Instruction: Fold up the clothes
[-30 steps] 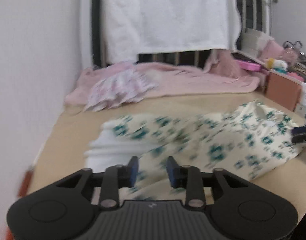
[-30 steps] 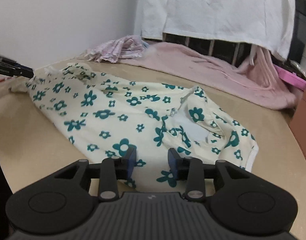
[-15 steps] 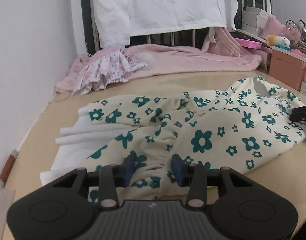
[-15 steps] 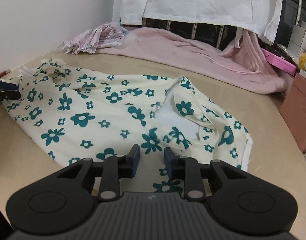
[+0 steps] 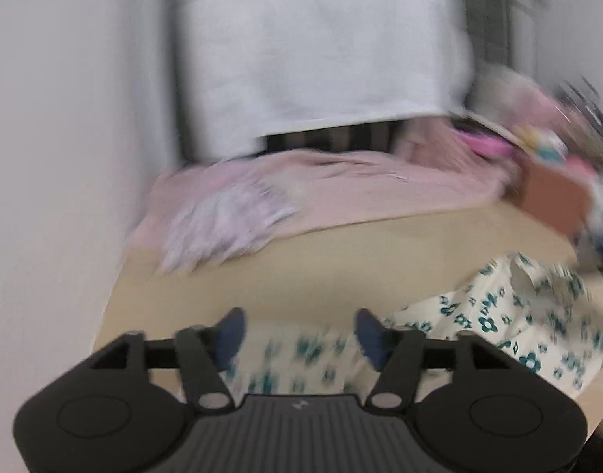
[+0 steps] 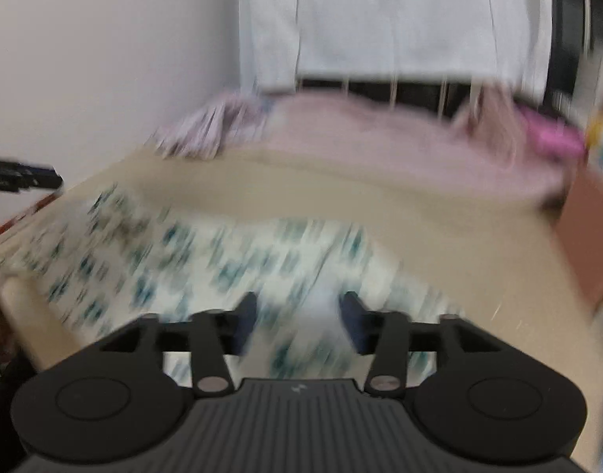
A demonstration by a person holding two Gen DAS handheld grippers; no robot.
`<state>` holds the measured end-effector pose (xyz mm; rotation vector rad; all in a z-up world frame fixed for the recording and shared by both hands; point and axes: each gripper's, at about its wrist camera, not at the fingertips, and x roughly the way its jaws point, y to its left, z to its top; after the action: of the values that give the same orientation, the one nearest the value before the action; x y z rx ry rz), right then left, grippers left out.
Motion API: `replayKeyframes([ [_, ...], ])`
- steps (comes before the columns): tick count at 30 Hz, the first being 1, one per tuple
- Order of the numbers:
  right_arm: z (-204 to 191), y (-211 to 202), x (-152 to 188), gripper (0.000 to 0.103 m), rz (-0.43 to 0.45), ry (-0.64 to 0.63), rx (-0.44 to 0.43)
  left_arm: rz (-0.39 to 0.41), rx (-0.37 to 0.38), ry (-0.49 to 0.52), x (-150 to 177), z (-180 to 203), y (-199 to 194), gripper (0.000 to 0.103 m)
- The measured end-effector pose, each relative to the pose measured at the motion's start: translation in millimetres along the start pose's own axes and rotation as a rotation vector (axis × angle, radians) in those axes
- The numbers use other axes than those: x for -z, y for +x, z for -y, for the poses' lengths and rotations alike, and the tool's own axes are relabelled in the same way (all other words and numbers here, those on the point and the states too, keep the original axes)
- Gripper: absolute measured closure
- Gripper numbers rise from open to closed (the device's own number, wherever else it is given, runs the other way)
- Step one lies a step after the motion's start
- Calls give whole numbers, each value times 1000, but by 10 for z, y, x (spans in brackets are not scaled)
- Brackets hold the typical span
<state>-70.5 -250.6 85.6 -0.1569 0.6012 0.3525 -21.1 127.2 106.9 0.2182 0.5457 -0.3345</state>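
A cream garment with teal flowers (image 5: 498,327) lies spread on the tan table (image 5: 340,268); both views are motion-blurred. My left gripper (image 5: 299,317) hovers above the garment's near edge with its jaws opening wide, and the cloth lies below the gap, not pinched. The right wrist view shows the same garment (image 6: 183,260) stretching off to the left. My right gripper (image 6: 298,301) is over its near part, jaws opening, with pale cloth seen beneath the gap and no pad pressing on it. The left gripper (image 6: 21,175) shows at that view's left edge.
A pink blanket (image 5: 360,185) and a frilly pink-white garment (image 5: 222,220) lie along the table's far side under a hanging white sheet (image 5: 321,59). A brown box (image 5: 553,201) and small items stand at the right. A white wall (image 5: 64,157) borders the left.
Both grippers have risen off the floral garment and their jaws have spread apart. The garment now lies lower in both views, loose on the table.
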Motion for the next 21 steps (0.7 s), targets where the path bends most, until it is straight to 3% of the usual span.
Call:
replayKeyframes([
  [2,40,298,-268,44,-25,-87,20,-47,140,144,-97,143,350,23],
  [4,87,774,-433,46,-114,-131,16,-74,216,291,-41,294,711,24],
  [5,123,981,-462,55,-161,-128,15,-116,194,322,6,329,869,25],
  [6,155,1173,-473,69,-208,-124,9,-158,176,346,51,353,1015,33],
  [8,172,1374,-374,82,-272,-118,-26,-196,219,299,111,238,1142,41],
  [9,168,1426,-311,82,-288,-120,-40,-202,254,259,135,147,1178,48],
  [10,158,1418,-246,82,-277,-130,-44,-211,275,208,137,36,1197,67],
  [12,169,1355,-170,82,-249,-134,-50,-232,262,118,108,-153,1257,84],
  [14,166,1308,-114,83,-239,-143,-53,-234,255,44,78,-314,1309,84],
  [17,145,1254,-94,81,-238,-149,-69,-243,254,12,27,-392,1370,77],
  [19,155,1213,-105,70,-236,-141,-80,-242,265,40,-8,-360,1354,57],
  [21,208,1175,-155,60,-198,-124,-98,-228,267,87,-20,-314,1335,45],
])
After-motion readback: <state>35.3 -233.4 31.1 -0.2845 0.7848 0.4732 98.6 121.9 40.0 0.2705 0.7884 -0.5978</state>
